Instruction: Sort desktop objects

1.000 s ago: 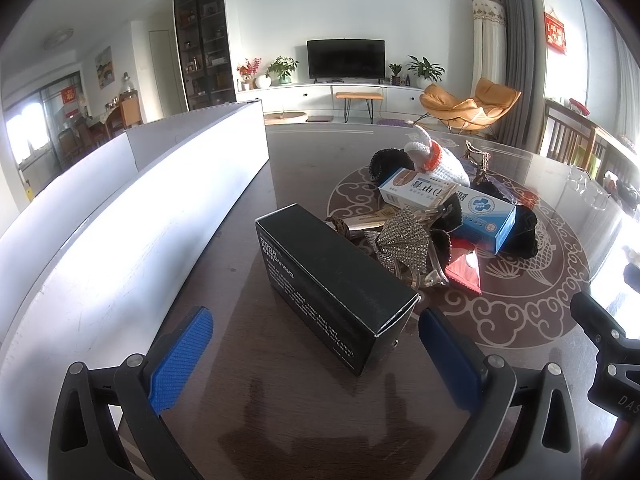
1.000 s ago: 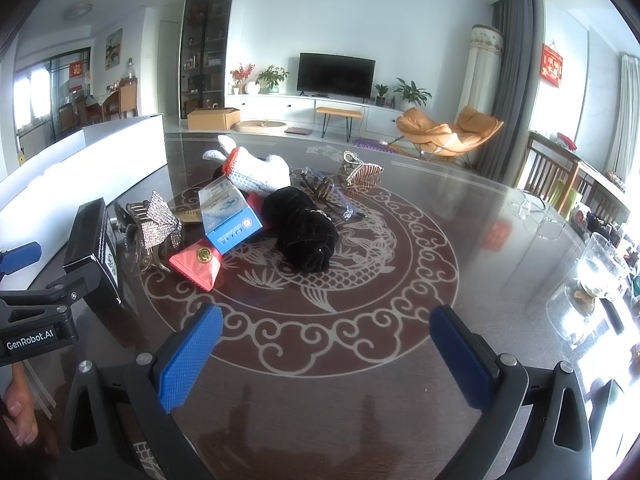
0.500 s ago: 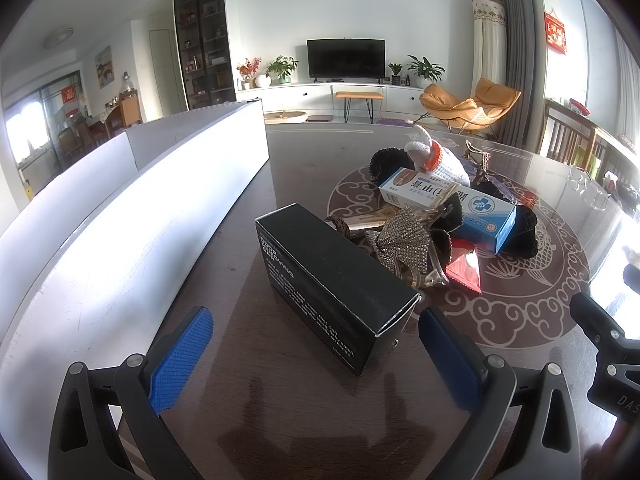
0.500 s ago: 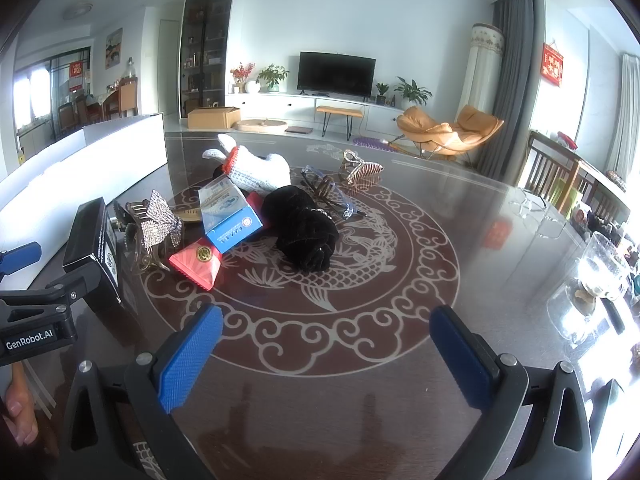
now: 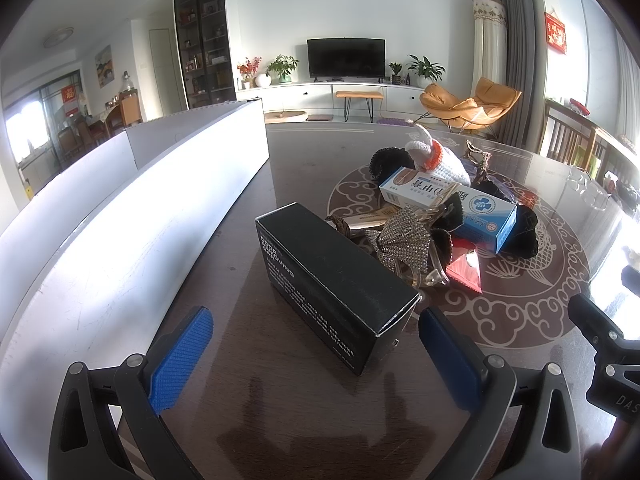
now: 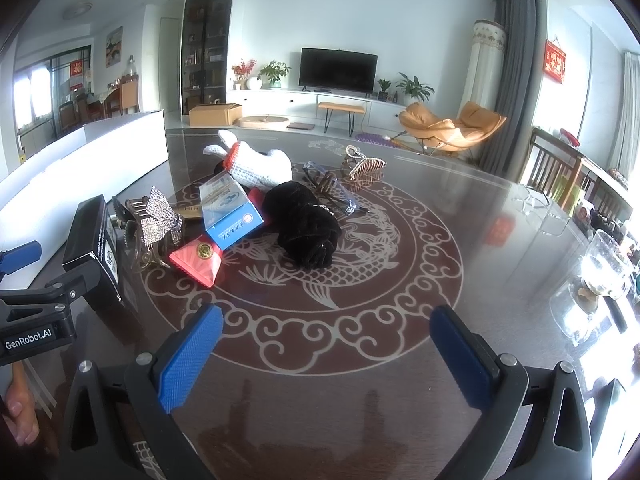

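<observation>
Moved: nothing since before.
Left claw (image 5: 314, 354): wide open, empty, black box (image 5: 334, 278) between its tips.
Right claw (image 6: 326, 354): wide open, empty.

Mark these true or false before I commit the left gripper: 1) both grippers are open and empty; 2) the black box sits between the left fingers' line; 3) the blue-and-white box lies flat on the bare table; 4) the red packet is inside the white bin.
1) True: the left gripper and right gripper are both open, holding nothing.
2) True: the black box lies just ahead, between the finger lines.
3) False: the blue-and-white box rests tilted on top of the pile.
4) False: the red packet lies on the table, outside the white bin.
</observation>
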`<state>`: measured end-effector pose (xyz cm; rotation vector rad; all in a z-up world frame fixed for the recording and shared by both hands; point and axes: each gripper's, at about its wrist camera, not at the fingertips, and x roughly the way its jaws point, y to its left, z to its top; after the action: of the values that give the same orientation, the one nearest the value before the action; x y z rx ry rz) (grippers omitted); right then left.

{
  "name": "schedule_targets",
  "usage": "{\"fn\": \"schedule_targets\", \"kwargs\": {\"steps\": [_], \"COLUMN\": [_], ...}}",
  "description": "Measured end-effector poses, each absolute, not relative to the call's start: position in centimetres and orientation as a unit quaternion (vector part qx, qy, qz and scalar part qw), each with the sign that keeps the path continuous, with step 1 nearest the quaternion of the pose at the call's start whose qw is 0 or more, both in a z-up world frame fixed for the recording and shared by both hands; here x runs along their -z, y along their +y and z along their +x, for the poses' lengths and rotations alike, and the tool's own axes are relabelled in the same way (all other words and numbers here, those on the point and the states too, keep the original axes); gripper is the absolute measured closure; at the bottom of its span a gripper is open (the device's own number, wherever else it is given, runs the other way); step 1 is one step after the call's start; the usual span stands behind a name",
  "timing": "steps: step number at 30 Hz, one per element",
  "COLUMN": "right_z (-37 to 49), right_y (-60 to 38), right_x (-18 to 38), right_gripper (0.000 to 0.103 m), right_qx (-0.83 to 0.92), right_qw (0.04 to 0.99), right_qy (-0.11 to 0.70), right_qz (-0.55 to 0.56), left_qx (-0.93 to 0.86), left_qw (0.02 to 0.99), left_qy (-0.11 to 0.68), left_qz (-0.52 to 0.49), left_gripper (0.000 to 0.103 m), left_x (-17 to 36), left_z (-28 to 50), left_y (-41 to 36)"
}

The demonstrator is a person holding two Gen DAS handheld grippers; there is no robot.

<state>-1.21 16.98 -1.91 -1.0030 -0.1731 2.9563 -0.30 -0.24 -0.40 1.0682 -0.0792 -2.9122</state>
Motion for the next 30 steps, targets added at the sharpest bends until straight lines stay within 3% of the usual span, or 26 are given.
{"fn": "schedule_targets", "kwargs": {"steps": [30], "right_z": [-1.32], "right_y": [16.81], "right_x": [1.95], "right_gripper": [0.0], "right_qx": [-0.942], "right_qw": [0.006], "right_qy": [-0.055], "right_qz": [-0.33], "left_qx": [0.938], "left_qw": [0.019], "left_qy": [-0.025], "left_qz": [0.345], "left_gripper": [0.0], "left_x": [0.37], "left_z": [-0.33], "left_y": [-0.3]}}
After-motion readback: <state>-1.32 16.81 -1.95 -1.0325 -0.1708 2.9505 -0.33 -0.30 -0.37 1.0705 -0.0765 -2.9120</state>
